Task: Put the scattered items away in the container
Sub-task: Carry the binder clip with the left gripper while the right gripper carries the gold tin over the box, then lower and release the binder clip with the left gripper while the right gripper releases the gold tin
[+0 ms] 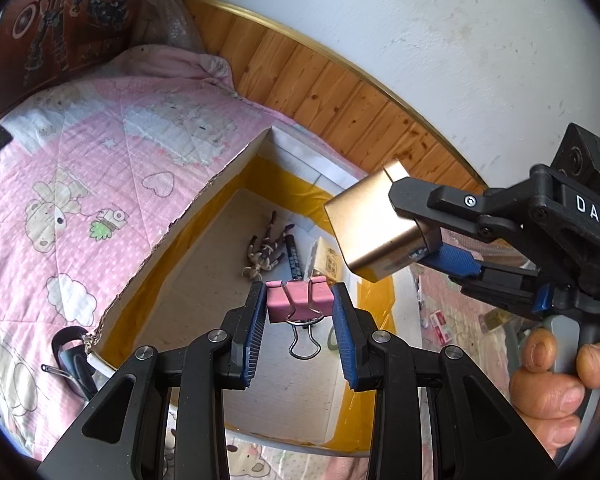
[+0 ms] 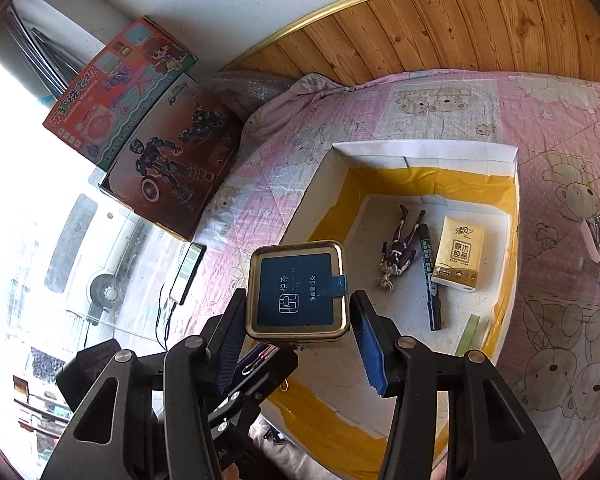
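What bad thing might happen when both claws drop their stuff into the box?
1. The gold tin is gripped by the right gripper above the left gripper; released here, it might hit that gripper or the pink binder clip.
2. Falling into the cardboard box, it may land on the small figure, marker or tissue pack.

Pink binder clip (image 1: 300,295) clamped, gold tin (image 1: 374,228) gripped alongside
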Tool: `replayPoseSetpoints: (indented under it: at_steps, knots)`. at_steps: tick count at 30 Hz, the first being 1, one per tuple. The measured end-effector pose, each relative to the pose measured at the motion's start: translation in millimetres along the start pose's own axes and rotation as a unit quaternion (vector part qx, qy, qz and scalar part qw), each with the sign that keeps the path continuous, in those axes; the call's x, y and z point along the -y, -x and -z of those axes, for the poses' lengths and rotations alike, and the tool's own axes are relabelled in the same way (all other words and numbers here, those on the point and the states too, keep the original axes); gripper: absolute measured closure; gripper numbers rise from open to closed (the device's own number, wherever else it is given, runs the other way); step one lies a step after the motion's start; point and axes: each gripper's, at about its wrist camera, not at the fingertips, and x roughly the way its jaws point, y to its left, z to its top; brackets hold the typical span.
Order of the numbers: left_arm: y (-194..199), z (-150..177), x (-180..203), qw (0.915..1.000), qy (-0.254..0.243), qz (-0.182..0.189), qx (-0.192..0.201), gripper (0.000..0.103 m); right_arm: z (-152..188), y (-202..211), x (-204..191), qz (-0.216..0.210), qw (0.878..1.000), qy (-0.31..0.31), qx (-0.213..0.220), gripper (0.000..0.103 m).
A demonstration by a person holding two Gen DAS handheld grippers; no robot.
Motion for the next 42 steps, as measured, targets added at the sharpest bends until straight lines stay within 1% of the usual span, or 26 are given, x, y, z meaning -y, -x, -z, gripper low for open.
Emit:
replayPoseSetpoints:
  at_steps: [11,15,19,22,24,31,42]
  knots:
    - [-4,-5,-3,1.0000,-0.004,0.000,-0.003,0.069,-22,-37,10,-0.010,0.999,-0.033,-0.027,0.051]
    - [-5,-13,-3,0.9999,-0.011,-0.001,-0.002,0.069,-27,-52,15,-0.011,0.998,-0.045,-0.037,0.051]
    - [-7,-26,-1,0.9996,-0.028,-0.004,0.000,0.069,-35,-64,18,-0.011,0.998,-0.052,-0.042,0.051]
    - [-12,-31,-1,0.9992,-0.039,-0.004,-0.009,0.069,-41,-72,20,-0.010,0.997,-0.057,-0.044,0.051]
    - [-18,-31,-1,0.9987,-0.045,-0.002,-0.023,0.069,-44,-78,22,-0.011,0.997,-0.062,-0.044,0.051]
    - [-31,-27,-3,0.9975,-0.043,0.006,-0.055,0.069,-55,-98,35,-0.010,0.995,-0.083,-0.046,0.051]
    - [-38,-25,-3,0.9967,-0.043,0.004,-0.069,0.069,-65,-126,51,-0.008,0.993,-0.108,-0.053,0.051]
